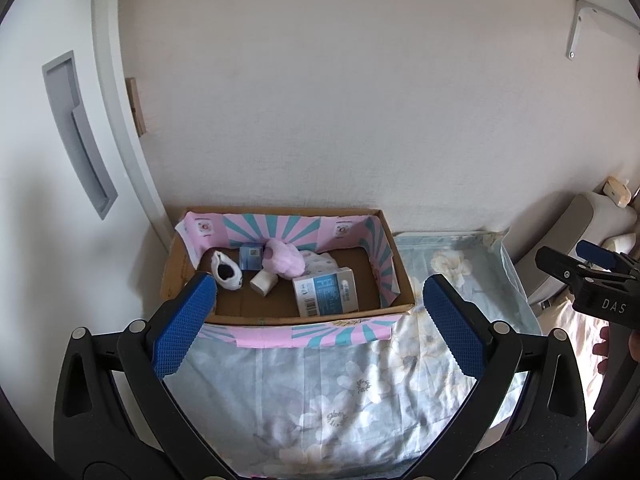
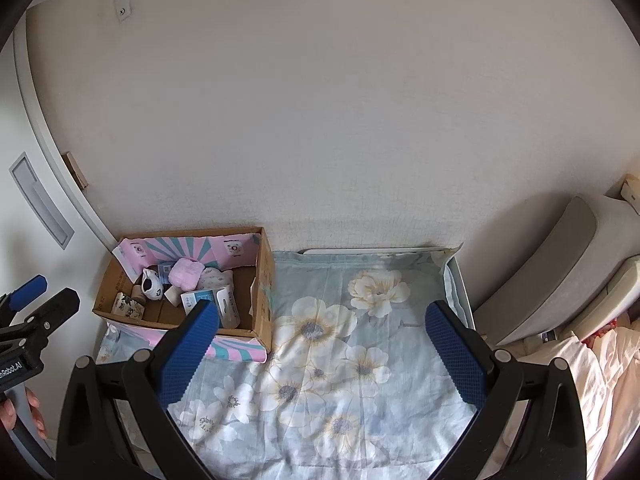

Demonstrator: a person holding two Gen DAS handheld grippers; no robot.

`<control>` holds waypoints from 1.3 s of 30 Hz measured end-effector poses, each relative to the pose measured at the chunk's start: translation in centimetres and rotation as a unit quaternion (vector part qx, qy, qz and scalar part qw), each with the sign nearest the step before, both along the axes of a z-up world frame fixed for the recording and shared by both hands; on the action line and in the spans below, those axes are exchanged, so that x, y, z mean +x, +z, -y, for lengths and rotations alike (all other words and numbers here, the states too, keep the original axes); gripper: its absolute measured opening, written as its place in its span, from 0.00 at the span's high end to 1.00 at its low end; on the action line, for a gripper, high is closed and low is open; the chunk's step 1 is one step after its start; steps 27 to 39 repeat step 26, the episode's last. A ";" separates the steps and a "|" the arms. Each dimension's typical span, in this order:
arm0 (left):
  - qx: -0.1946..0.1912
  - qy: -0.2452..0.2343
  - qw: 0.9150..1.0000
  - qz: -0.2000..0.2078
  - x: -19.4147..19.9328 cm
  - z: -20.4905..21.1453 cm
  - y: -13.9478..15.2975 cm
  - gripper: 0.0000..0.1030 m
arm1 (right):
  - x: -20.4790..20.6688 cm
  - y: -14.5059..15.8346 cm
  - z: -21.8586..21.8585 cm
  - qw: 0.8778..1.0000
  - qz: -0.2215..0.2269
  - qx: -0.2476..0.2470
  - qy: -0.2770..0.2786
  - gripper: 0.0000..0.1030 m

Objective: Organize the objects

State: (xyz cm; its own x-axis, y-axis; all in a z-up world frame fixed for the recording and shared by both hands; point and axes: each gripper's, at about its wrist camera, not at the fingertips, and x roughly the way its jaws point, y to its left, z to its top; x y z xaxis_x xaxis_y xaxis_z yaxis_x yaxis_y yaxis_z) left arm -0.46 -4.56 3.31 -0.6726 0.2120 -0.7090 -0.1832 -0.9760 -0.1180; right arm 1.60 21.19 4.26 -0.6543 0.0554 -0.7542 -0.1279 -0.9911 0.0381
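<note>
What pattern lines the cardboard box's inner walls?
Pink and teal sunburst stripes on the cardboard box lining; clearest in the left wrist view.

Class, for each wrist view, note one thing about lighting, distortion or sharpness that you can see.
Left wrist view: fisheye bends the door frame into a curve; soft daylight, dark corners. Right wrist view: cardboard box stays fairly sharp; the pale bedding at right looks nearly washed out.

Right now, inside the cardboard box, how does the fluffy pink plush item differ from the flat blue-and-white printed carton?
The fluffy pink plush item is soft, rounded and plain pink; the flat blue-and-white printed carton is rigid, rectangular and carries print and a barcode. The plush sits nearer the back wall, the carton nearer the front. Both lie inside the cardboard box, untouched by either gripper.
</note>
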 end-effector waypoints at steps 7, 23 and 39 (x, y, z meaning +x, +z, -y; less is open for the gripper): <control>-0.007 0.004 1.000 -0.004 -0.1 0.0 0.2 0.00 | -0.3 0.2 -0.1 1.000 -0.005 0.004 0.000 0.00; -0.010 0.003 1.000 -0.022 -0.3 -0.6 0.0 0.00 | -0.7 0.3 -0.1 1.000 -0.005 0.003 -0.002 0.00; -0.017 0.004 0.999 -0.032 -0.2 -0.8 0.0 0.00 | -0.8 0.2 -0.1 1.000 -0.003 0.003 -0.001 0.00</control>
